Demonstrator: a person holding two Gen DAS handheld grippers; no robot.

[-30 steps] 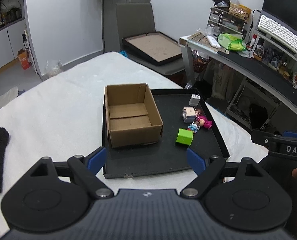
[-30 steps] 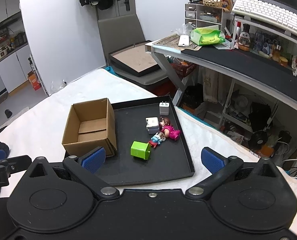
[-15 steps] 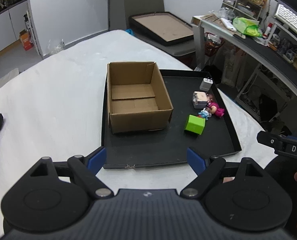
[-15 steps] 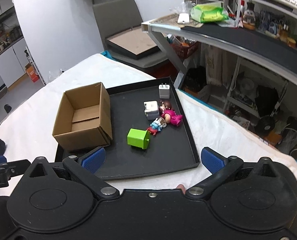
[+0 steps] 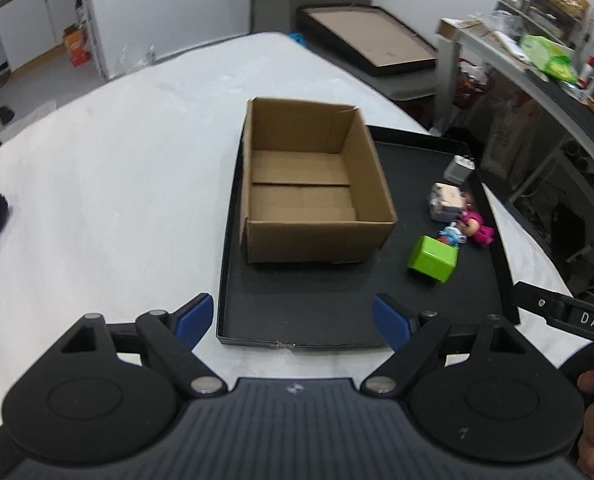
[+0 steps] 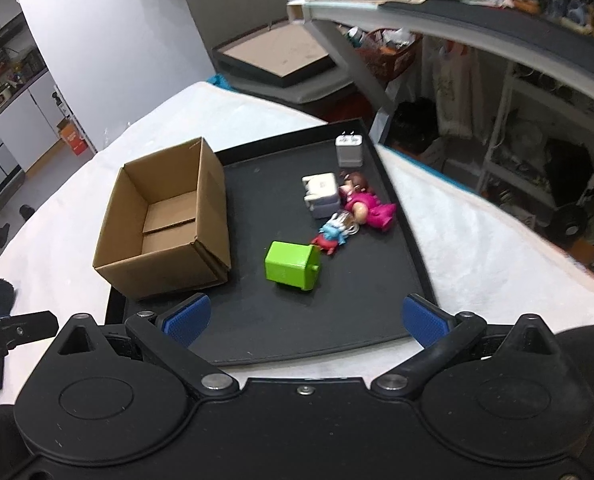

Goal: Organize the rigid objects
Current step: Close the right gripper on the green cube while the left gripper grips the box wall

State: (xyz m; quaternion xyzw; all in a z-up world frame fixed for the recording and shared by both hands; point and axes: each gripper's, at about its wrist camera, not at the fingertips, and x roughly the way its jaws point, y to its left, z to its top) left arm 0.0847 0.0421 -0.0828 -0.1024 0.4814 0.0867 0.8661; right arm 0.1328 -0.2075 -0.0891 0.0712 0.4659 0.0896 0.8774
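Both spread, empty grippers had advanced toward the shallow black tray (image 6: 413, 256) on white cloth (image 5: 117, 184); the open brown cardboard box (image 5: 309, 188) ran near-to-far at its left, the lime-green block (image 6: 291, 266) right.

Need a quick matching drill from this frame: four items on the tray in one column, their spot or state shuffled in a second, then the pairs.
Things:
1. cardboard box
2. green block
3. white charger
4. pink doll

Place or state:
A. far right corner of the tray
B. lying beside the white-and-grey cube
C. open top, nothing inside, left part of the tray
D. middle of the tray, nearest the right claw

Pairs: 1-C, 2-D, 3-A, 4-B
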